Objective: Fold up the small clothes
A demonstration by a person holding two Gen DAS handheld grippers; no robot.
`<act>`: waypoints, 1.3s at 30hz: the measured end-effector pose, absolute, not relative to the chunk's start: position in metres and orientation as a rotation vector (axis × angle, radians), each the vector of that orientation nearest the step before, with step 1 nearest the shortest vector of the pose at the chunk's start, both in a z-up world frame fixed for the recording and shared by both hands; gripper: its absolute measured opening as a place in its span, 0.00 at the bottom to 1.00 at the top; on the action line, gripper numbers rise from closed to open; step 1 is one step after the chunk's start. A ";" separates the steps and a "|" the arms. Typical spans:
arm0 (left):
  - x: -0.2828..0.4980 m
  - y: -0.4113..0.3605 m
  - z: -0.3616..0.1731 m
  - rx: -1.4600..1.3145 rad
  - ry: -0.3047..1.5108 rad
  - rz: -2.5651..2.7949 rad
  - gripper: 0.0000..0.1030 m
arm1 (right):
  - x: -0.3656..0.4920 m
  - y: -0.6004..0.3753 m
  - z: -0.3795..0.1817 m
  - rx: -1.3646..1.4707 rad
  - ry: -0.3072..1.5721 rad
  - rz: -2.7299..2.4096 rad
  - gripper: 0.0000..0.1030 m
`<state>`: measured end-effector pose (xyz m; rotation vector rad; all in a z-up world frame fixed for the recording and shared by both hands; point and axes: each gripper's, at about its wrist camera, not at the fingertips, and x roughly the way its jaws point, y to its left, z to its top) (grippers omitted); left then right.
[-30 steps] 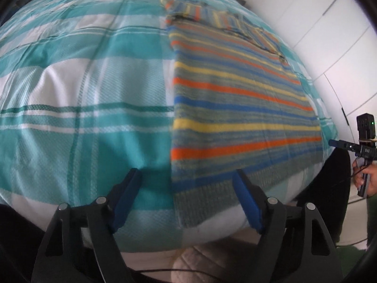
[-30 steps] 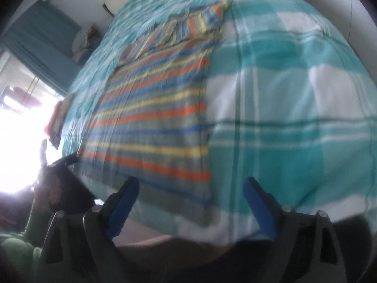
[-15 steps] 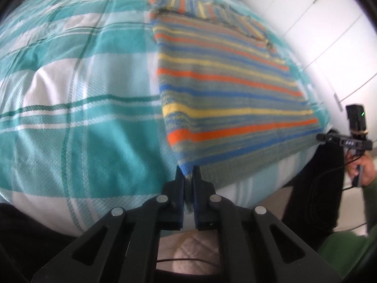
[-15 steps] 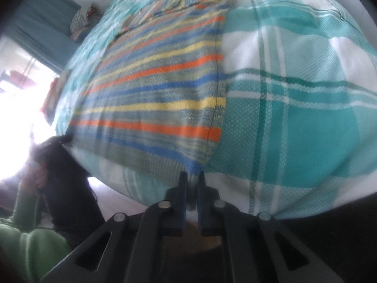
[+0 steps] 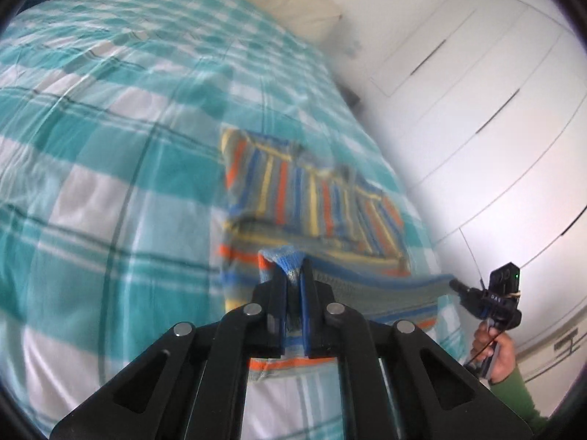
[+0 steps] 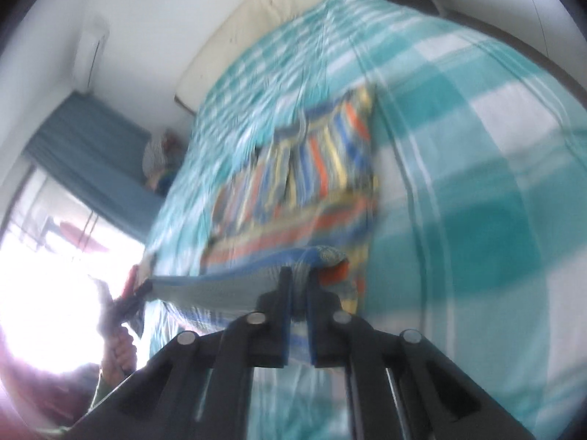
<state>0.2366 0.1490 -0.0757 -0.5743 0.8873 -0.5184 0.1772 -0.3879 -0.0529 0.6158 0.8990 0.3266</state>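
Observation:
A grey knit sweater with orange, yellow and blue stripes (image 5: 312, 198) lies on the bed; it also shows in the right wrist view (image 6: 304, 183). Its folded-in sleeves lie across the top. My left gripper (image 5: 293, 278) is shut on the hem's left corner. My right gripper (image 6: 301, 282) is shut on the hem's right corner and also shows in the left wrist view (image 5: 455, 284). The hem (image 5: 385, 286) is lifted off the bed and stretched taut between both grippers, above the sweater's lower half. Both views are blurred by motion.
The bed has a teal and white checked cover (image 5: 110, 146) and a cream headboard (image 6: 256, 18). White wardrobe doors (image 5: 477, 91) stand right of the bed. A bright window with a blue blind (image 6: 84, 146) is on the other side.
Both grippers closed on the hem corners, then lifted the hem and carried it forward over the sweater toward the collar end.

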 end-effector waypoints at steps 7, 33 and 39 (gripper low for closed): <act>0.363 0.131 -0.091 -0.588 0.923 -0.421 0.04 | 0.297 -0.407 -0.048 0.623 0.873 0.240 0.06; 0.273 0.110 -0.152 -0.274 1.098 -0.365 0.69 | 0.222 -0.358 -0.085 0.201 1.094 0.416 0.38; 0.247 0.121 -0.143 -0.325 1.070 -0.338 0.69 | 0.225 -0.371 -0.088 0.190 1.186 0.334 0.15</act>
